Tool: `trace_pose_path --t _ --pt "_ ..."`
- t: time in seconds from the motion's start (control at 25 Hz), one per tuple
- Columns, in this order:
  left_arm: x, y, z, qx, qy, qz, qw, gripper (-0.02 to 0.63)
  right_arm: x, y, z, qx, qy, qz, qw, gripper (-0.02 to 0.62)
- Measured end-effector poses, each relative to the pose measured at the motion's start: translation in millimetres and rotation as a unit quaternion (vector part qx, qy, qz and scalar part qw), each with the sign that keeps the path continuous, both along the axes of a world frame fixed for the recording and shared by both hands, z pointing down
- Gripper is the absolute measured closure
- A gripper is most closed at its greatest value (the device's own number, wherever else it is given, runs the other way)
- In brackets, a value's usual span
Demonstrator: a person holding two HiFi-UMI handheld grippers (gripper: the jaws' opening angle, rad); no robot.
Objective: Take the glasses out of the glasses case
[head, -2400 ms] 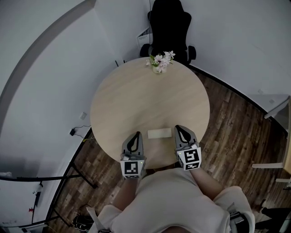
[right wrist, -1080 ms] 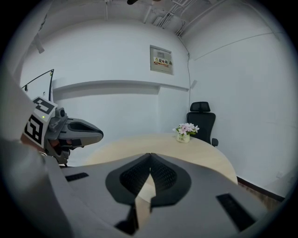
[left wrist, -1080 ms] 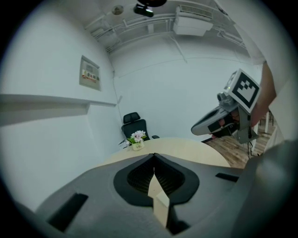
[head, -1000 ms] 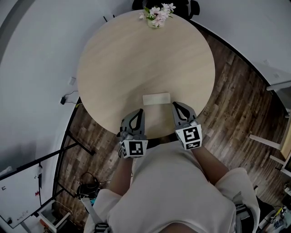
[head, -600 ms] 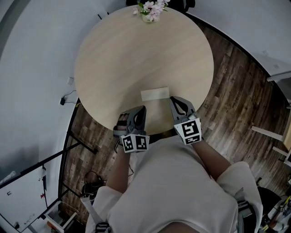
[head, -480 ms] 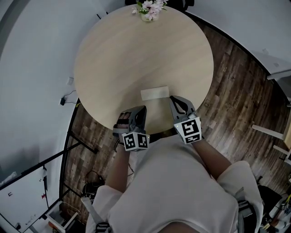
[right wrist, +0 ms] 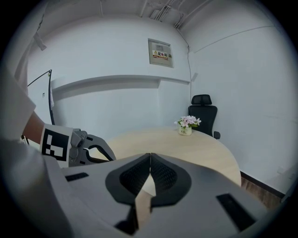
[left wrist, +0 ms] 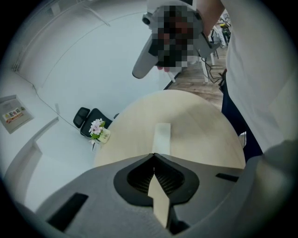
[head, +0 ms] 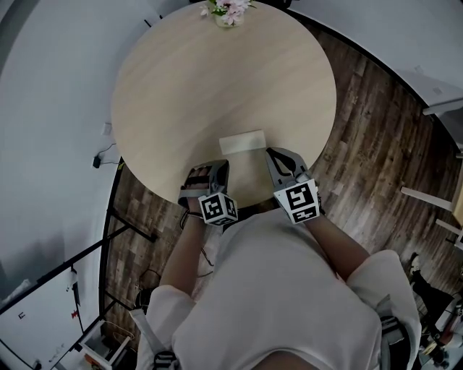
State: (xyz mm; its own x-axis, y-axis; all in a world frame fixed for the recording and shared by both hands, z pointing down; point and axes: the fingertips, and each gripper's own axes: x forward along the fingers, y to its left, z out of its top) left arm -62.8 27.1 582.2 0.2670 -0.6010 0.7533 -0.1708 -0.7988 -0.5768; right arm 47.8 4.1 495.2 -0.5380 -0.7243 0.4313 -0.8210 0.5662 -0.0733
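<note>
A pale, closed rectangular glasses case point(head: 242, 142) lies flat near the front edge of the round wooden table point(head: 217, 79). My left gripper point(head: 220, 165) is rolled onto its side just short of the case's near left corner, with its jaws shut and empty. In the left gripper view the case point(left wrist: 162, 136) lies straight ahead of the closed tips point(left wrist: 153, 155). My right gripper point(head: 269, 152) sits at the case's near right corner, also shut with nothing held. In the right gripper view the closed jaws point(right wrist: 150, 155) hide the case, and the left gripper point(right wrist: 88, 147) shows at the left.
A small vase of pink flowers point(head: 227, 11) stands at the table's far edge, with a black office chair point(right wrist: 203, 111) behind it. Dark wood floor point(head: 369, 115) surrounds the table, and white walls close in on the left. The person's body fills the near side.
The left gripper has sunk toward the table's front edge and rolled, so its marker cube now shows a corner. The right gripper has stayed by the case.
</note>
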Motion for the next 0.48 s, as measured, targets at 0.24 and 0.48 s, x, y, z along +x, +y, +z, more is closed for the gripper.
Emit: trace_pose_path --t 0.24,0.48 --pt "2 -10 20 -0.019 -0.025 0.003 0.9995 0.598 4 0 6 -0.009 0.003 0.000 1.000 0.581" --pt "7 -12 46 -0.046 -0.043 0.029 0.9976 0.598 7 -4 11 -0.017 0.003 0.002 1.000 0.581"
